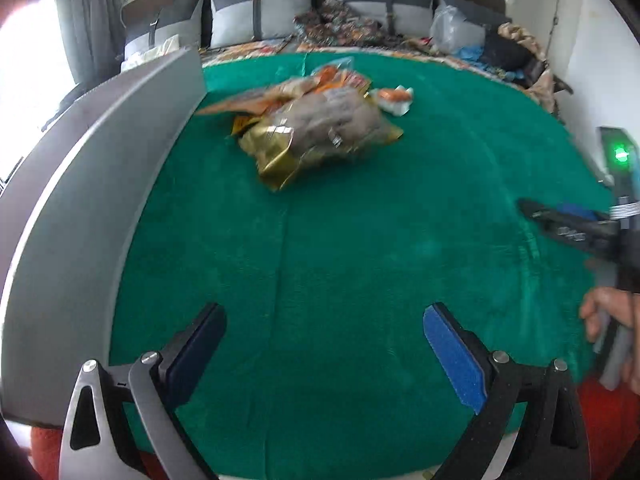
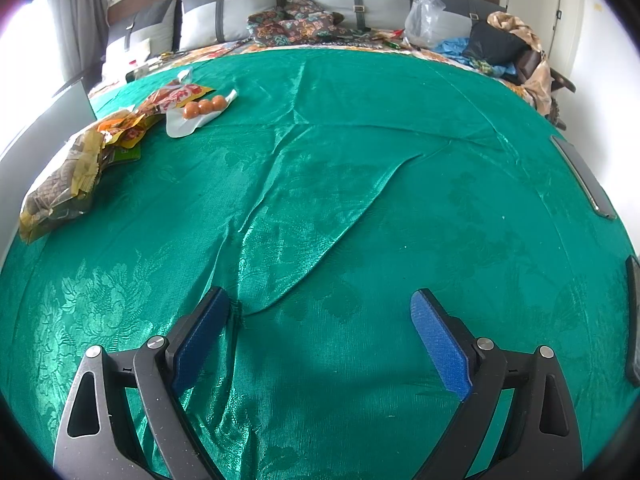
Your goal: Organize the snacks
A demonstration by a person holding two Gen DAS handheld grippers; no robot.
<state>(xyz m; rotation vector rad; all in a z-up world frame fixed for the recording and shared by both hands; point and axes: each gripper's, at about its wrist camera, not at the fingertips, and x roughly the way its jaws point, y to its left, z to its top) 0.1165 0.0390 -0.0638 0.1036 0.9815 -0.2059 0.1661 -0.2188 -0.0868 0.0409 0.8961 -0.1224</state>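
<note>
A blurred heap of snack packets [image 1: 316, 128] lies on the green cloth [image 1: 340, 260], well ahead of my left gripper [image 1: 324, 312]. That gripper is open and holds nothing. In the right wrist view the snacks sit far left: a clear pack of brown biscuits [image 2: 60, 188], an orange packet [image 2: 124, 126] and a white pack with three orange balls [image 2: 200, 110]. My right gripper [image 2: 320, 298] is open and holds nothing, low over a fold in the cloth [image 2: 360, 208]. One of its fingers [image 1: 560, 224] and the person's hand [image 1: 608, 312] show at the right of the left wrist view.
A grey upright panel [image 1: 100, 184] borders the cloth on the left. Grey pillows [image 2: 224, 16], patterned fabric [image 2: 296, 24], a plastic bag [image 2: 424, 20] and clothes [image 2: 504, 44] lie at the headboard. Dark flat objects [image 2: 584, 176] sit at the right edge. A device with a green light [image 1: 620, 156] stands at the right.
</note>
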